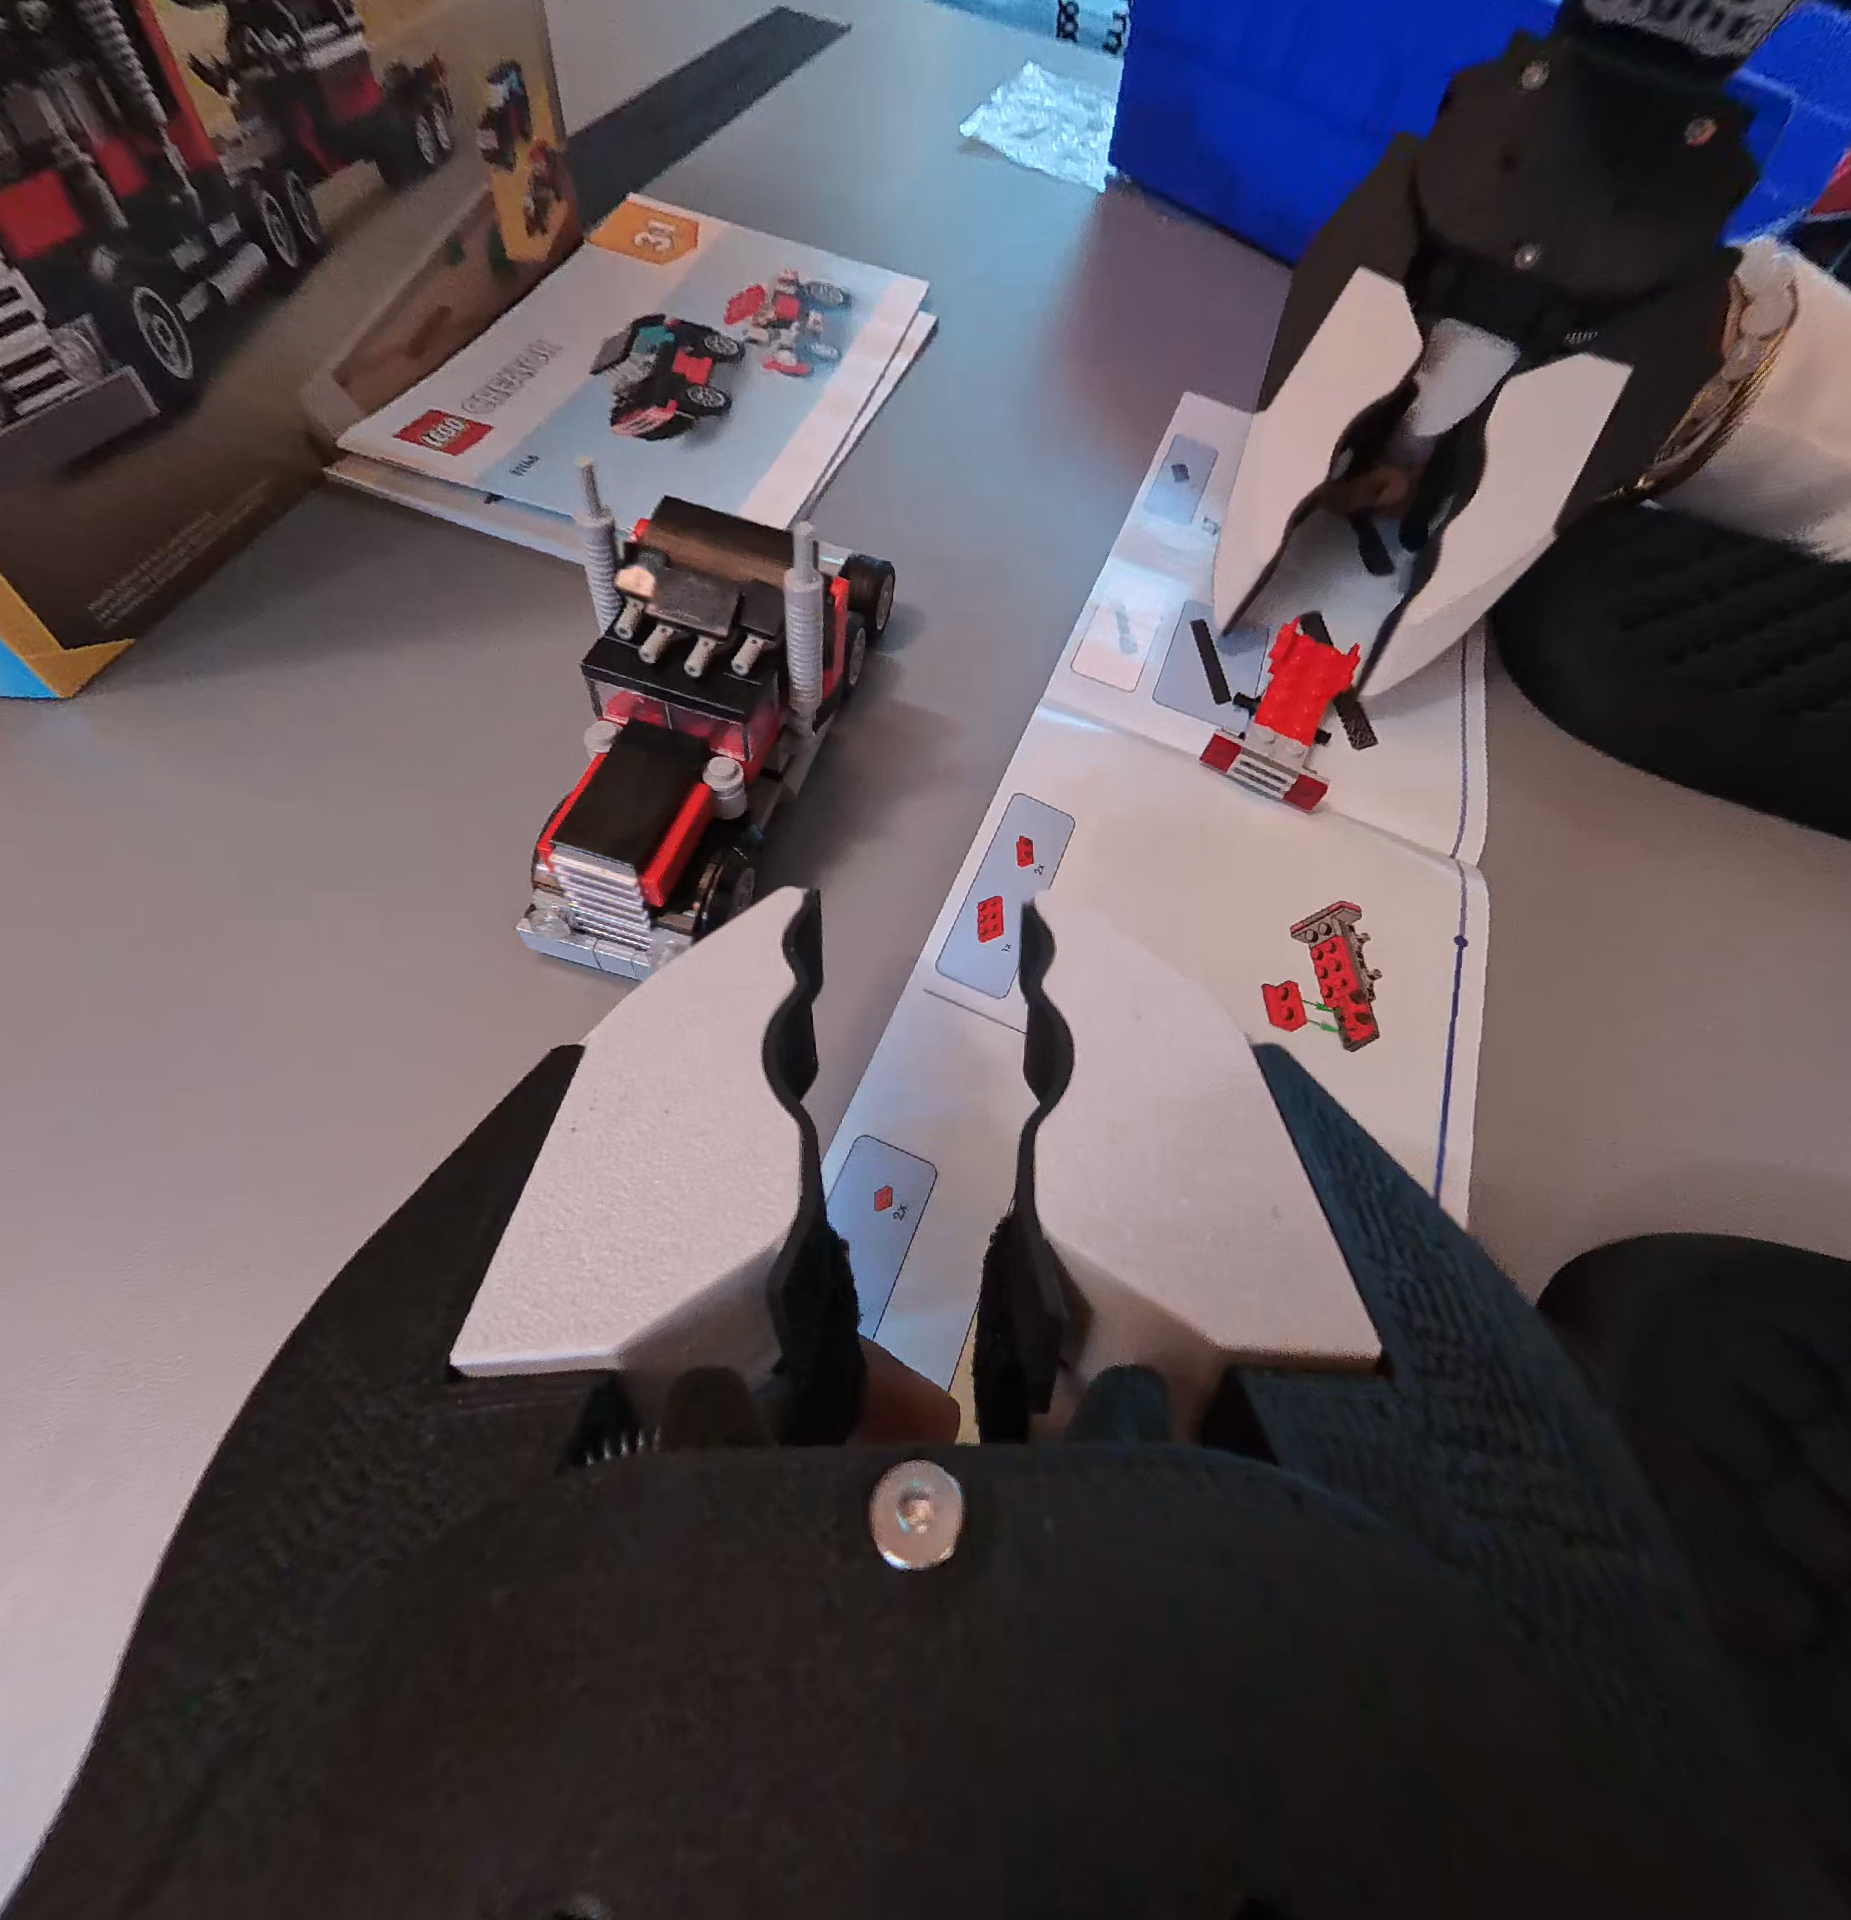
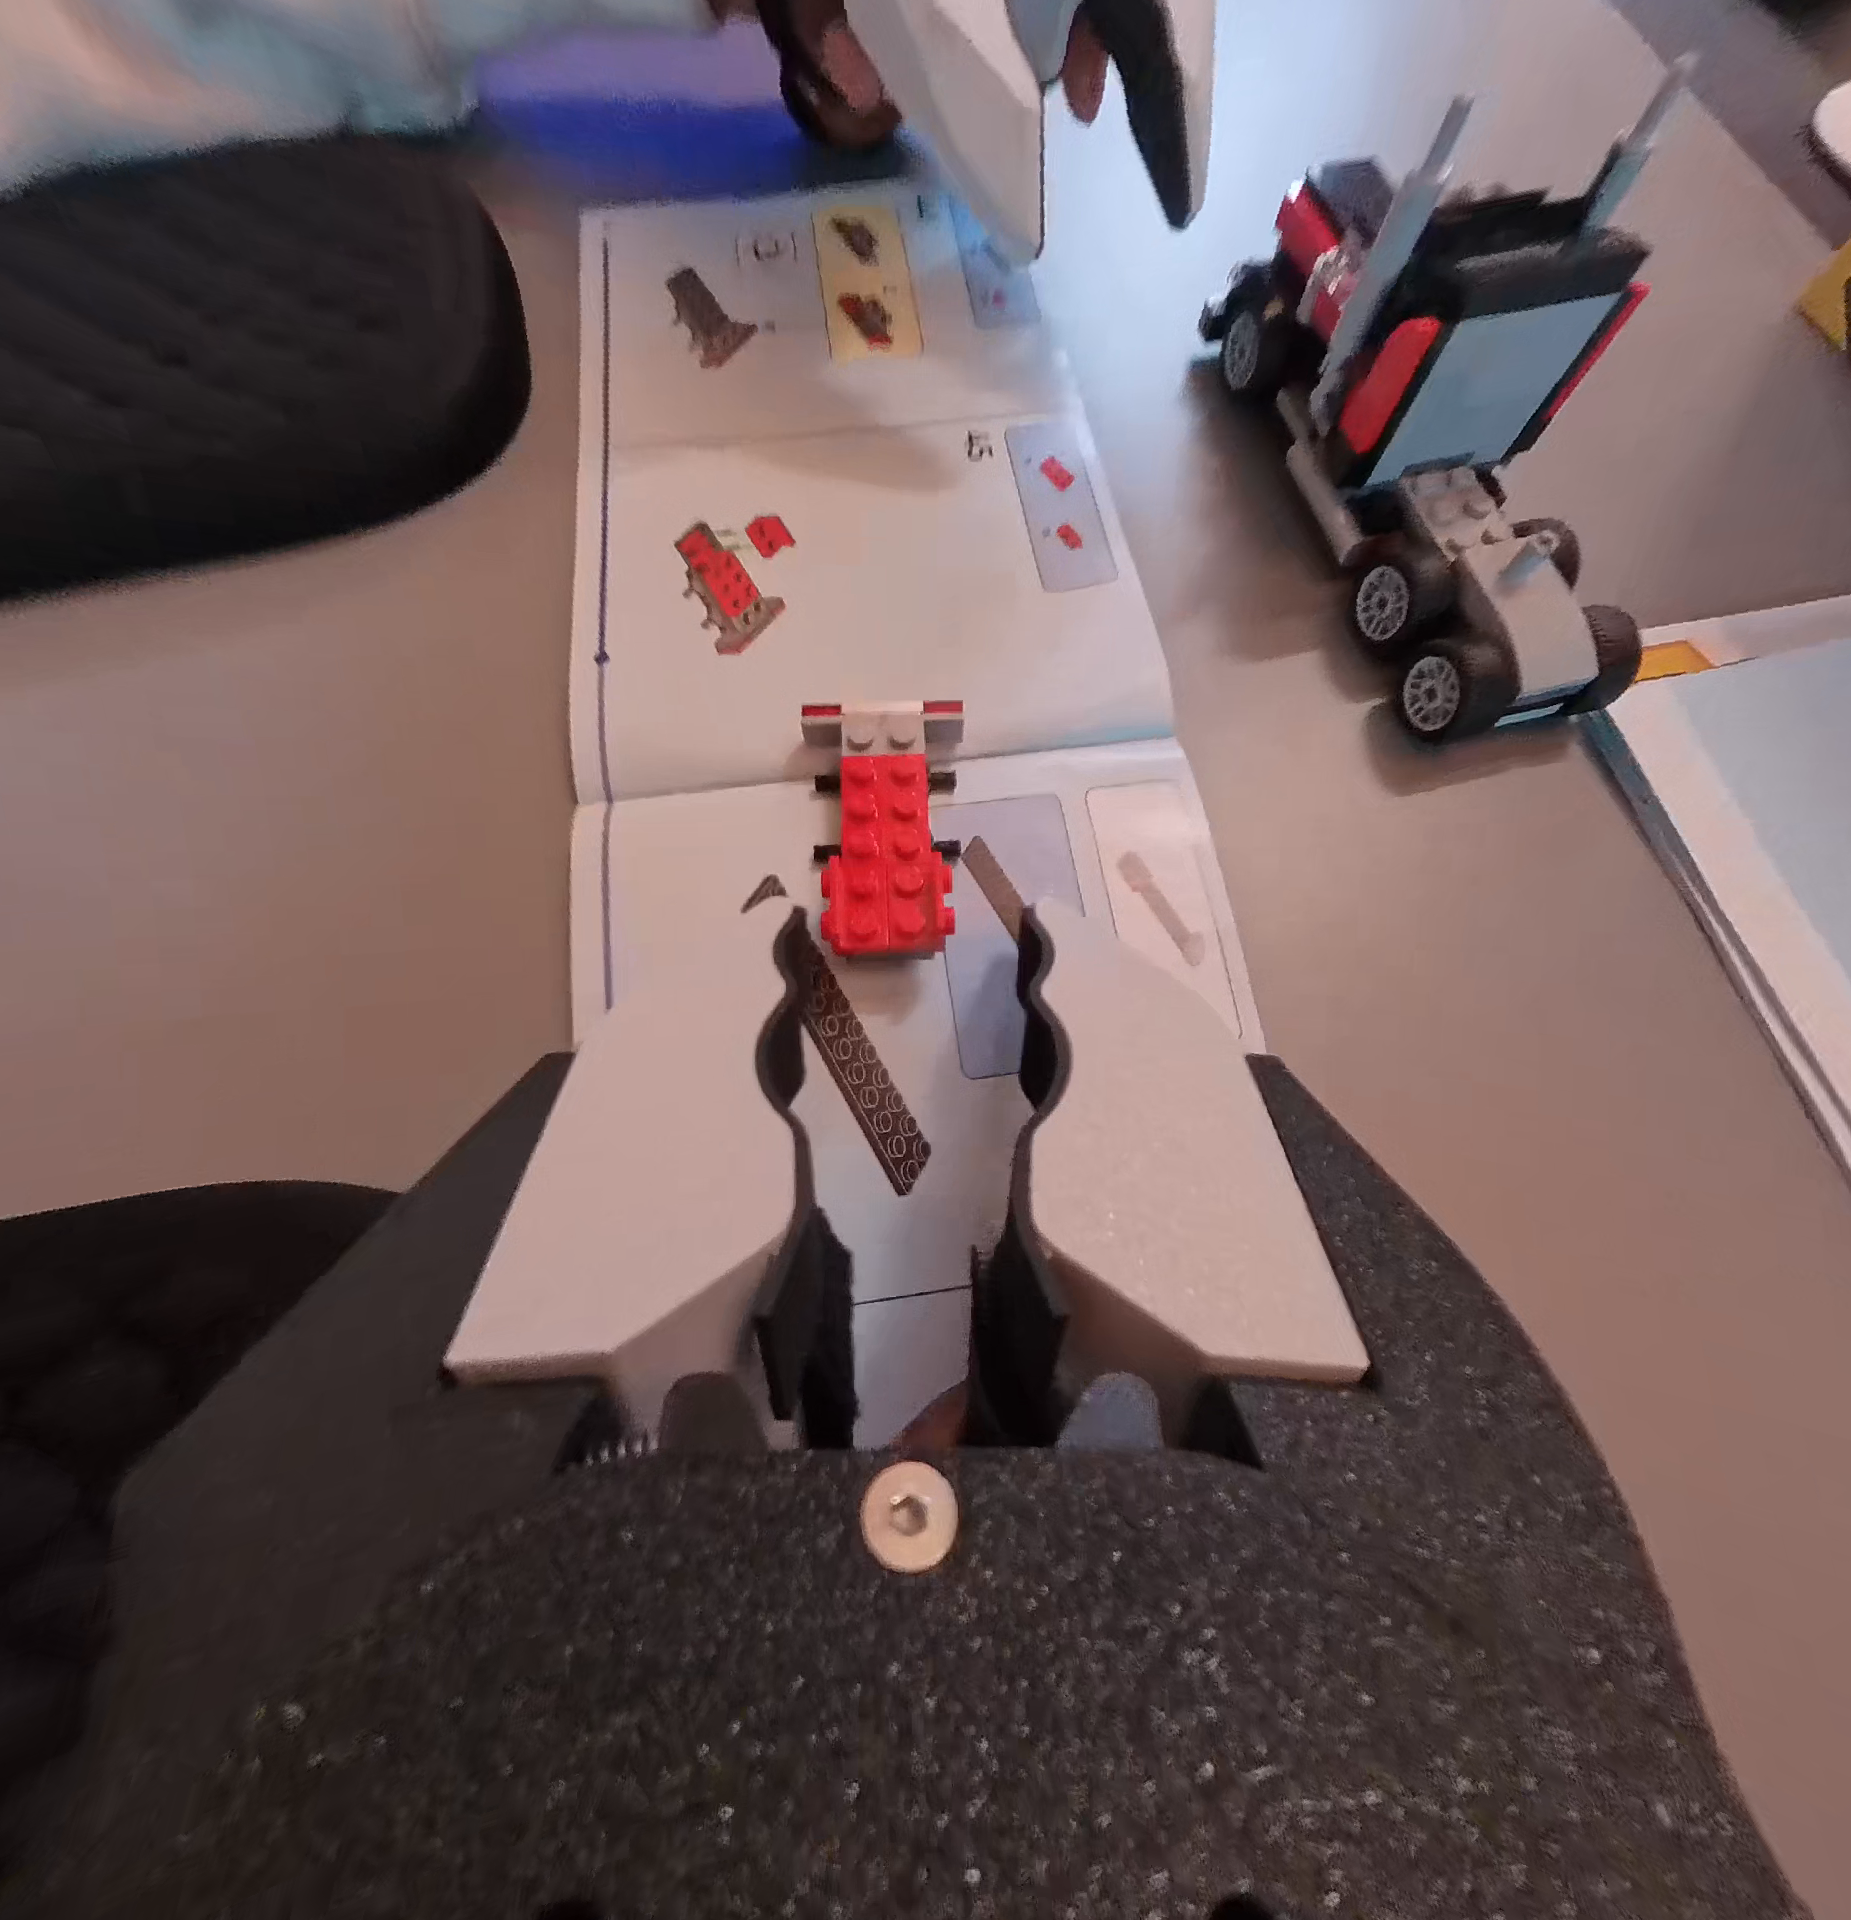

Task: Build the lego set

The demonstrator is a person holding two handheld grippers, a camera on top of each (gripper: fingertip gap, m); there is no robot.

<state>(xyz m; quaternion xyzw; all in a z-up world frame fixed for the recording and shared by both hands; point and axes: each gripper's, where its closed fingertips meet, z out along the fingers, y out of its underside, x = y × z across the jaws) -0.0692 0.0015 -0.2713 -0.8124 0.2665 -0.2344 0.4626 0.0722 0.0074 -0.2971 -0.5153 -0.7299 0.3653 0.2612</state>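
A small red build (image 2: 885,852) with a grey-and-red front end sits on the open instruction booklet (image 2: 879,582). My right gripper (image 2: 913,925) is open and empty, its tips just behind the build's rear. A long black plate (image 2: 869,1081) lies flat on the booklet between its fingers. In the left wrist view the right gripper (image 1: 1305,649) stands low over the red build (image 1: 1285,707). My left gripper (image 1: 919,914) is open and empty above the booklet's near page (image 1: 1191,935). A finished red-and-black truck (image 1: 692,748) stands left of the booklet.
The set's box (image 1: 121,312) stands at the far left with closed booklets (image 1: 640,353) beside it. A blue bin (image 1: 1264,104) and a clear bag (image 1: 1035,114) are at the back. Black padded cushions (image 1: 1731,675) lie along the booklet's right side. Some 15 cm of space lies between my two pairs of fingers.
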